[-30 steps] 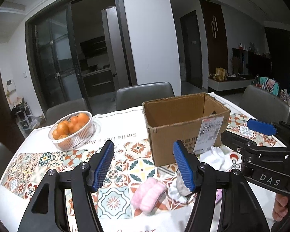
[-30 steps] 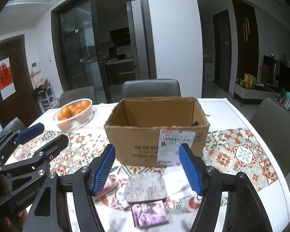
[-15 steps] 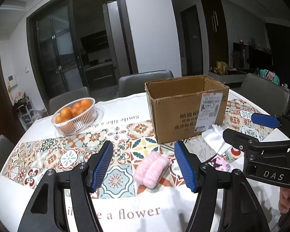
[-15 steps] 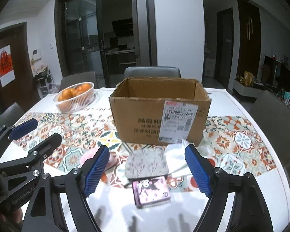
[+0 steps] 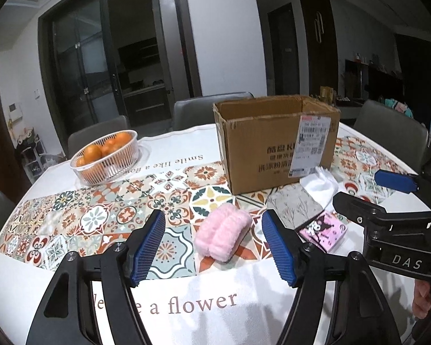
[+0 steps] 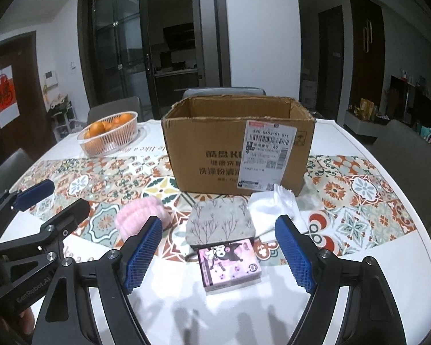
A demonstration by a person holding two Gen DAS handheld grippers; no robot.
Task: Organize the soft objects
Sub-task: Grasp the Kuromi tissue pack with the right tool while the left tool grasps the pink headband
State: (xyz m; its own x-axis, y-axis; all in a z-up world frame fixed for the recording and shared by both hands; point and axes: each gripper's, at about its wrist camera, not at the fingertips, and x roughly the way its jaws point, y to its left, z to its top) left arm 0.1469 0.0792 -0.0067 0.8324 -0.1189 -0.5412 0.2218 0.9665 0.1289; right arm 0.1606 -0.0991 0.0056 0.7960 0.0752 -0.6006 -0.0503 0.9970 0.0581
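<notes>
Left gripper (image 5: 214, 244) spread wide and empty, fluffy pink roll (image 5: 221, 235) at its 12 o'clock between the fingers' line, right gripper (image 6: 219, 254) wide and empty, pink tissue pack (image 6: 229, 264) between its fingers, grey pouch (image 6: 219, 224) and white cloth (image 6: 273, 207) at 12 o'clock before the open cardboard box (image 6: 238, 149), orange basket (image 6: 109, 136) at 10 o'clock.

home dining room | table (image 5: 186, 155); chairs (image 5: 212, 109); fruit basket (image 5: 106, 155)

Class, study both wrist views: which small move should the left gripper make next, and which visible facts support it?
Probably ease the left gripper forward and down around the pink fluffy roll. Its jaws are open and empty, the roll lies on the table between them, and the cardboard box behind stands open.
</notes>
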